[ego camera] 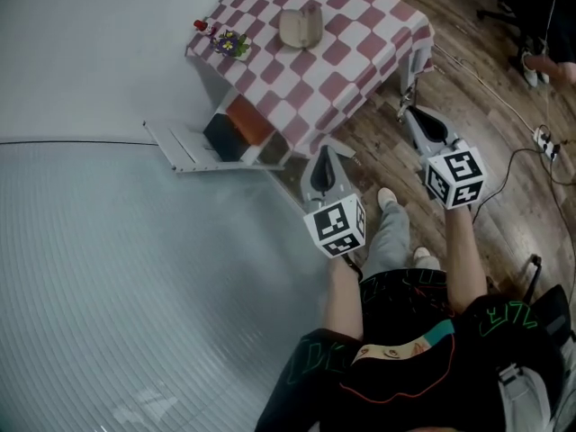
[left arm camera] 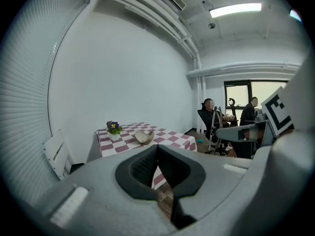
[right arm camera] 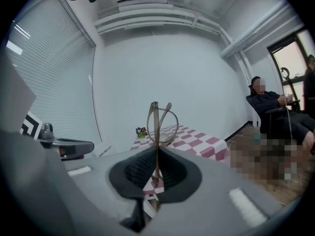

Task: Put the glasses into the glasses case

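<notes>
The beige glasses case [ego camera: 300, 27] lies open on a table with a red-and-white checked cloth [ego camera: 360, 34], far ahead of both grippers. In the left gripper view the glasses case [left arm camera: 143, 136] sits near the cloth's middle. My right gripper [right arm camera: 156, 154] is shut on thin-rimmed folded glasses [right arm camera: 161, 123], which stand upright out of the jaws. In the head view the right gripper [ego camera: 412, 112] hangs over the wooden floor beside the table's near corner. The left gripper [ego camera: 324, 154] is held at the table's front edge, and this left gripper [left arm camera: 157, 150] is shut with nothing in it.
A small pot of purple flowers [ego camera: 229, 41] stands at the table's left edge. A dark box and an orange object [ego camera: 236, 126] sit under the table, next to a white rack [ego camera: 180, 144]. Seated people [left arm camera: 211, 117] and a power strip [ego camera: 545, 142] are at the right.
</notes>
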